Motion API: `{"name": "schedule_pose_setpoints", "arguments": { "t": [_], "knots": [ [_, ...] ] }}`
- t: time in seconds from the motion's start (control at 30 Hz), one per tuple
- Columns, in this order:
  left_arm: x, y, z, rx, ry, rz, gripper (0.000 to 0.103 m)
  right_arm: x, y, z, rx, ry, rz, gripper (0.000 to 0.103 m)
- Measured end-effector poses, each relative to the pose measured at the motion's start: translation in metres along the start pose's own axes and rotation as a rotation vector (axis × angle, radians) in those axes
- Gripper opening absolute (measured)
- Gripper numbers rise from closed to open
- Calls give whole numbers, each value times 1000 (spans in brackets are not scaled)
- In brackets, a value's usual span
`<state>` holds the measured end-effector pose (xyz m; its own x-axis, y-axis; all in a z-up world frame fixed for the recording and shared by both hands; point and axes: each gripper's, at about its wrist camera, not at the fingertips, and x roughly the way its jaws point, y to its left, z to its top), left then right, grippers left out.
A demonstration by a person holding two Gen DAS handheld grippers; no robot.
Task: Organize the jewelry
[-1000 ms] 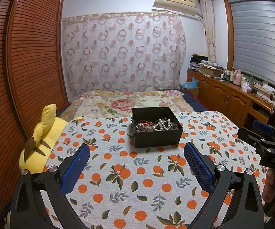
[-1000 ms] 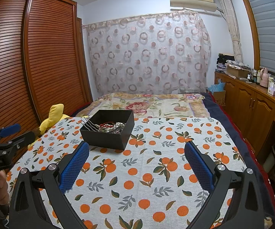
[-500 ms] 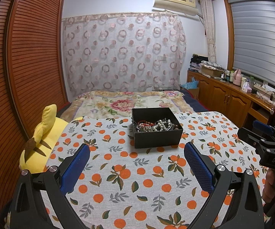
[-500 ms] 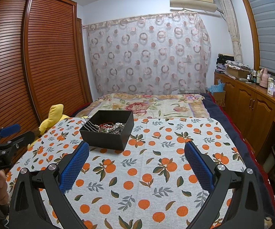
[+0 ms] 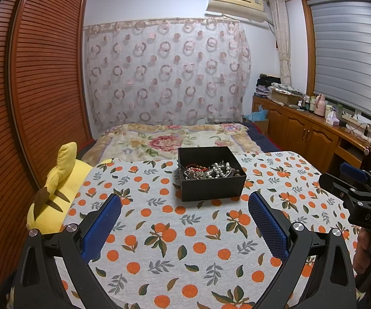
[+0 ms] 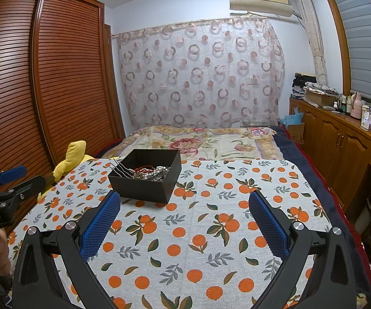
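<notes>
A black open box [image 5: 212, 186] stands on the orange-print tablecloth [image 5: 185, 244], ahead of my left gripper [image 5: 185, 203]. It holds a tangle of jewelry [image 5: 211, 171]: white pearls, red beads, metal pins. My left gripper is open and empty, short of the box. In the right wrist view the box [image 6: 144, 186] sits ahead and left, with the jewelry [image 6: 149, 172] inside. My right gripper [image 6: 185, 200] is open and empty, short of the box. The right gripper also shows in the left wrist view [image 5: 350, 180], and the left gripper in the right wrist view [image 6: 12, 177].
A yellow plush toy [image 5: 56, 193] lies at the table's left edge. A bed with a floral blanket [image 5: 172, 139] lies beyond the table. A wooden slatted wardrobe [image 5: 30, 90] stands at the left. Wooden cabinets [image 5: 301, 134] with clutter line the right wall.
</notes>
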<state>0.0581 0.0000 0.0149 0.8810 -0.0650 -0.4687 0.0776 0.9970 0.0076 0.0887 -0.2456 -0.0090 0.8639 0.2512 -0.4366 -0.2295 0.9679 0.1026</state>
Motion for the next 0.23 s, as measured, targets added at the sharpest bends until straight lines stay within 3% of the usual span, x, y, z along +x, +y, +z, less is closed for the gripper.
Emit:
{"name": "schedule_pose_setpoints", "arguments": {
  "t": [0.23],
  "knots": [
    [-1, 0, 2, -1, 0, 2, 95, 0, 0, 0, 0, 0, 0, 101]
  ]
}}
